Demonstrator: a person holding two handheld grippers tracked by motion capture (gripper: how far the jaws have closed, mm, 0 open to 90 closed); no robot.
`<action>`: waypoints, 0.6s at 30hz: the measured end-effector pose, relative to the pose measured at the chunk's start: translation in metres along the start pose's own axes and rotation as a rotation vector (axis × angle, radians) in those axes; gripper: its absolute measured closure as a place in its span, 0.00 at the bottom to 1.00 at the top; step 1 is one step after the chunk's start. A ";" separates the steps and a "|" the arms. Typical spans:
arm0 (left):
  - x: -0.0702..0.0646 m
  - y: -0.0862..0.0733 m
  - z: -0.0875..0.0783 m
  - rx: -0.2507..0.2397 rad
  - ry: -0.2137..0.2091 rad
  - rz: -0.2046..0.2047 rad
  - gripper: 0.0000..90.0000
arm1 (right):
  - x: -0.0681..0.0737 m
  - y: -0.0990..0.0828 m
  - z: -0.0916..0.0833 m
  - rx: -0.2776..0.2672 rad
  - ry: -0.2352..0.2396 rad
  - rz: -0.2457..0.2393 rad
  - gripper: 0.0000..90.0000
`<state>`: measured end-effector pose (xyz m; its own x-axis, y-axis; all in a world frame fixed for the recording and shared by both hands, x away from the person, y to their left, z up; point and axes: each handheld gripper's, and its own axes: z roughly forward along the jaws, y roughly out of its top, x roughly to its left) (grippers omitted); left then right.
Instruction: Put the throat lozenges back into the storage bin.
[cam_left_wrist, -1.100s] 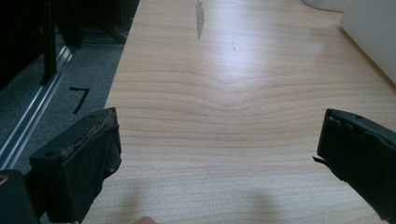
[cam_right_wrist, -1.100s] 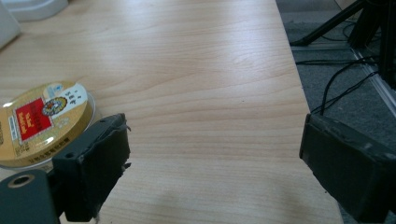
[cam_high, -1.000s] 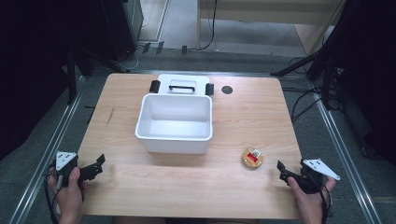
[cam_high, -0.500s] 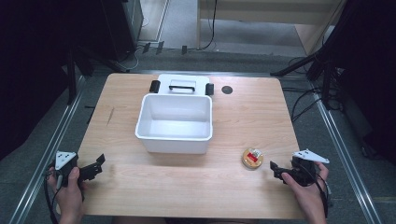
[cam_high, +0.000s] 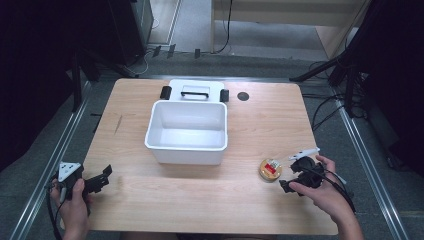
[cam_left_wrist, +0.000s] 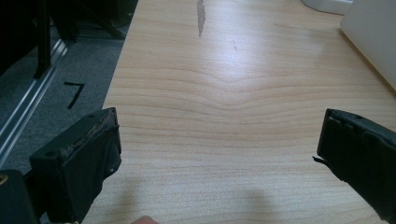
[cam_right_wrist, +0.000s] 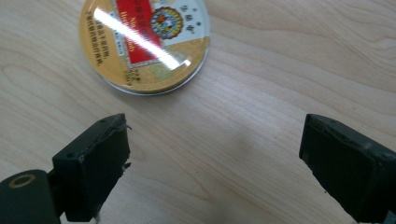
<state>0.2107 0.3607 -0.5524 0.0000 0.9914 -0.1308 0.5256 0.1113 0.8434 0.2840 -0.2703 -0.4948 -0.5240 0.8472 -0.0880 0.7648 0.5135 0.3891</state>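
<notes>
My right gripper (cam_right_wrist: 215, 158) hangs tilted down over the table (cam_right_wrist: 280, 70), its jaws spread wide with only bare wood between them. Just ahead of the jaws, off toward the left one and clear of both, lies the round gold tin (cam_right_wrist: 144, 44), flat on the table with its red-and-white label facing up. In the high view the same tin (cam_high: 270, 170) sits just beside my right gripper (cam_high: 288, 181), near but not touching it, with my right hand (cam_high: 327, 192) wrapped around the body behind.

My left gripper (cam_left_wrist: 215, 158) is low at the near left corner of the table, jaws likewise wide and holding nothing. Beyond its right jaw the side of the white bin (cam_left_wrist: 373, 37) comes into view. From above, my left gripper (cam_high: 100, 177) lies well apart from the tin. Farther out, the white bin (cam_high: 186, 150) stands open, and behind it, touching its far wall, rests the white lid (cam_high: 195, 90) with its black handle and clips.
</notes>
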 end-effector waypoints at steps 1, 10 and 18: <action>0.000 0.000 0.000 0.000 -0.001 -0.001 0.00 | 0.003 0.007 0.000 0.037 0.002 -0.032 0.10; 0.002 0.000 0.000 0.008 -0.008 -0.018 0.00 | 0.012 0.027 0.004 0.179 0.021 -0.102 0.10; 0.003 0.001 0.001 0.009 -0.010 -0.034 0.00 | 0.015 0.044 0.014 0.320 0.025 -0.138 0.08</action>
<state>0.2119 0.3635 -0.5528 -0.0095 0.9864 -0.1641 0.5328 0.1438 0.8339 0.3150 -0.2325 -0.4913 -0.6370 0.7649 -0.0954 0.7626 0.6434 0.0672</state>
